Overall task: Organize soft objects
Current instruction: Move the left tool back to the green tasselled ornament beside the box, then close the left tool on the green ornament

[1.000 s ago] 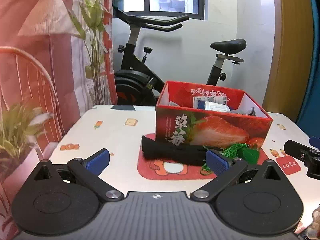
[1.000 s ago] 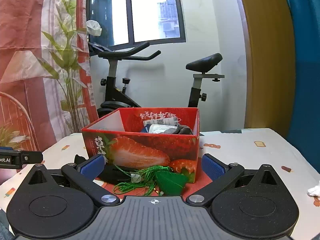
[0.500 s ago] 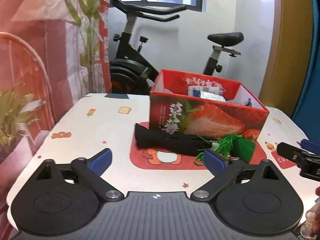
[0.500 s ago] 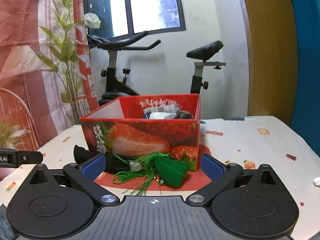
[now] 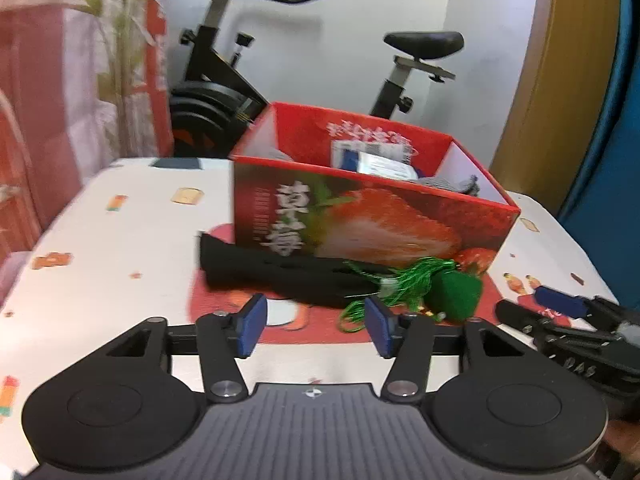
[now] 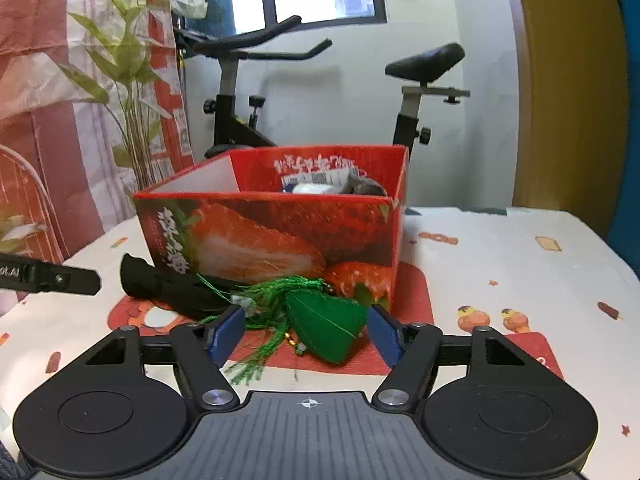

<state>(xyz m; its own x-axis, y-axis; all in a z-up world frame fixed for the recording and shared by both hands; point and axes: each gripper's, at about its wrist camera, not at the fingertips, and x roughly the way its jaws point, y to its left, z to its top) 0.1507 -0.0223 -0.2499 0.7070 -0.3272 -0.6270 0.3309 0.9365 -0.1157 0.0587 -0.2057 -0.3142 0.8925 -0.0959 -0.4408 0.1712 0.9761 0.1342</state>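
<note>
A red strawberry box (image 5: 372, 216) (image 6: 280, 236) stands on the table and holds soft packets and a grey item. In front of it lie a black cloth (image 5: 280, 276) (image 6: 172, 288) and a green tasselled pouch (image 5: 452, 294) (image 6: 324, 324). My left gripper (image 5: 316, 322) is open and empty, just short of the black cloth. My right gripper (image 6: 306, 332) is open, its blue pads on either side of the green pouch, not closed on it. The right gripper also shows in the left wrist view (image 5: 568, 320), and the left gripper's finger (image 6: 48, 278) shows in the right wrist view.
The table (image 5: 120, 248) has a white patterned cloth with a red mat (image 6: 416, 304) under the box. An exercise bike (image 6: 248, 92) and a plant (image 6: 128, 92) stand behind the table. A red curtain hangs at the left, a blue wall at the right.
Both grippers have moved forward and down toward the items in front of the box. The green pouch now sits between the right gripper's pads. Nothing has been gripped.
</note>
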